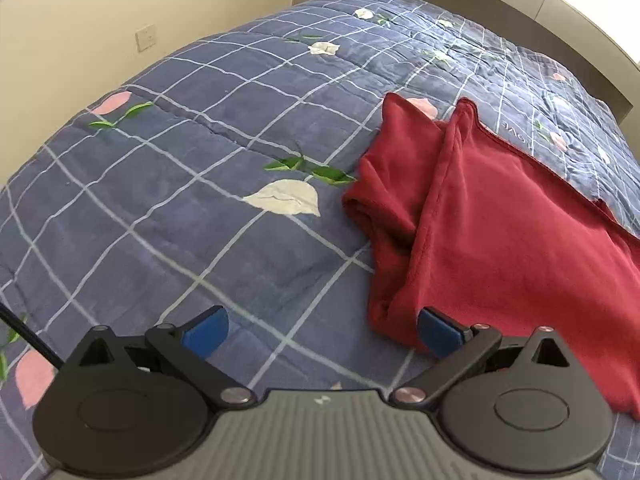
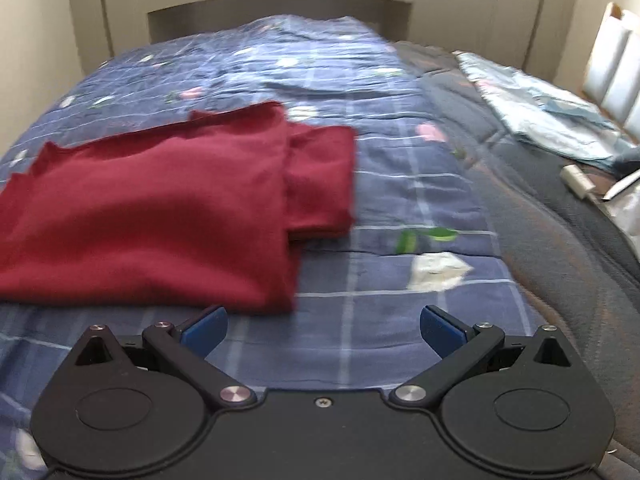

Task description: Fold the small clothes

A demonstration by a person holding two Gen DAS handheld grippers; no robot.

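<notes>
A red garment (image 1: 500, 232) is lying on the quilt (image 1: 180, 200), folded over itself so that one layer is overlapping another. In the left wrist view it is filling the right side of the frame, with a long fold ridge running from its far corner down toward the camera and a bunched, rounded edge showing on its left. In the right wrist view the same garment (image 2: 160, 208) is sitting on the left side, lying fairly flat, with a narrower folded part sticking out to the right from under the upper layer.

The left gripper (image 1: 322, 332) is hovering low over the quilt with its jaws spread wide and nothing between them. Its right blue pad (image 1: 438, 330) is sitting just at the garment's near edge; whether it is touching the cloth cannot be told. The left pad is over bare quilt.

The right gripper (image 2: 322, 332) is also standing wide open and holding nothing. The garment's near corner is lying just beyond its left pad (image 2: 204, 330), and the gap between the jaws is showing only quilt.

The quilt is blue with a white grid and printed flowers and leaves. To the right, in the right wrist view, a grey blanket (image 2: 560, 260) is lying alongside it, with pale blue bedding (image 2: 540, 116) farther back. A beige headboard (image 2: 280, 8) is standing behind the bed.
</notes>
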